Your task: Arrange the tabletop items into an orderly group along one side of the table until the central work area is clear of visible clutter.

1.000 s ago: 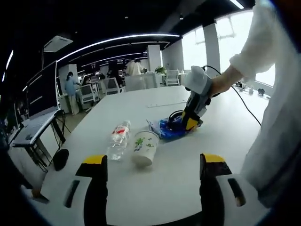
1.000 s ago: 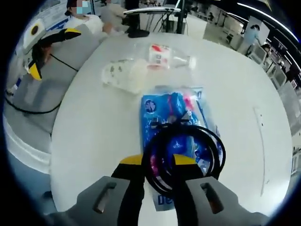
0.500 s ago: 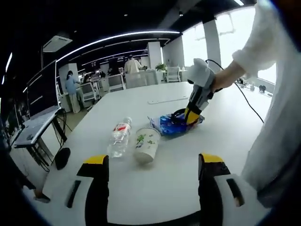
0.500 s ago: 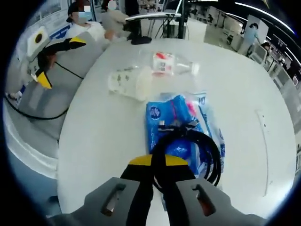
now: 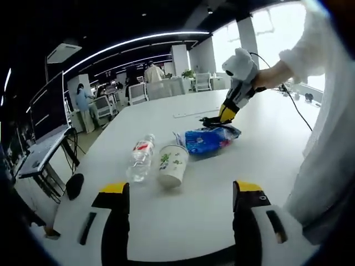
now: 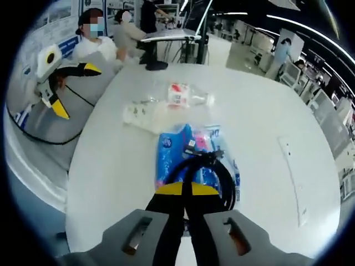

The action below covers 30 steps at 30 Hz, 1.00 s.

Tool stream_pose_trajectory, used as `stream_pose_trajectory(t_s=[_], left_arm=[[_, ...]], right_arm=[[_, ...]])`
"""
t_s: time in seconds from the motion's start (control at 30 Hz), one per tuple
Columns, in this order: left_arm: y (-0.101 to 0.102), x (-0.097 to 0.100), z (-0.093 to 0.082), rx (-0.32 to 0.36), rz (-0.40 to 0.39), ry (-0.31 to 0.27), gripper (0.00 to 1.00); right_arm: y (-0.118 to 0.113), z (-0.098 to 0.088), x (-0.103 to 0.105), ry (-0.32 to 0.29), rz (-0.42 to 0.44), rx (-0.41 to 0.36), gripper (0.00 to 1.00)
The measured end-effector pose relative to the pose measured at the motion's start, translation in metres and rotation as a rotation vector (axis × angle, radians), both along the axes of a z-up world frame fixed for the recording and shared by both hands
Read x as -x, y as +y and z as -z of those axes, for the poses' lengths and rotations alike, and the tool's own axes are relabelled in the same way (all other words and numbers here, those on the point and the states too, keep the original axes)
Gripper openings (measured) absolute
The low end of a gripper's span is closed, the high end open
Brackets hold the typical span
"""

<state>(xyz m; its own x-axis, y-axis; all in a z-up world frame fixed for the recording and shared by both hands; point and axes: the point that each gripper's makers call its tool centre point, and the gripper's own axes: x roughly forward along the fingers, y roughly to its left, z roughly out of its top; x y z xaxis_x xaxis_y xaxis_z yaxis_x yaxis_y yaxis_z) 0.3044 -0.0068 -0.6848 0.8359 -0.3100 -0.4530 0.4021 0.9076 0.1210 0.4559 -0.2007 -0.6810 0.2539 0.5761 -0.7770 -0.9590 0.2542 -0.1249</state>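
Big white table (image 5: 166, 216): right gripper (image 6: 187, 189) pinches the coiled black cable (image 6: 208, 166) just above the blue packet (image 6: 172, 158). Left gripper (image 5: 180, 191) waits spread. I'd lift clear before swinging it sideways.

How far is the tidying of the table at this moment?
Early. In hand: the right gripper is shut on the black cable, held above the blue packet. Left to do: the water bottle, paper cup and packet lie mid-table, not yet grouped along one side. The left gripper is open.
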Motion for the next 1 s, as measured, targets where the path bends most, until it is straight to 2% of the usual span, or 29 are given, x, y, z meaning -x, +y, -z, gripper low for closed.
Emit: stream_pose_trajectory(t_s=[0.17,0.27,0.4,0.7,1.0], left_arm=[[0.0,0.002,0.007,-0.014,0.021,0.016,0.76],[0.0,0.003,0.009,-0.017,0.027,0.02,0.76],[0.001,0.004,0.011,-0.016,0.034,0.023,0.77],[-0.001,0.005,0.014,-0.002,0.053,0.026,0.78],[0.003,0.005,0.017,-0.013,0.054,0.037,0.77]], right_arm=[[-0.008,-0.014,-0.002,-0.029,0.022,-0.027,0.0],[-0.019,-0.023,-0.004,-0.087,0.014,-0.004,0.0],[-0.035,-0.032,-0.004,-0.112,0.035,-0.003,0.0],[-0.096,-0.043,-0.007,-0.131,0.149,0.0,0.0],[-0.171,-0.03,-0.004,-0.096,0.279,0.053,0.0]])
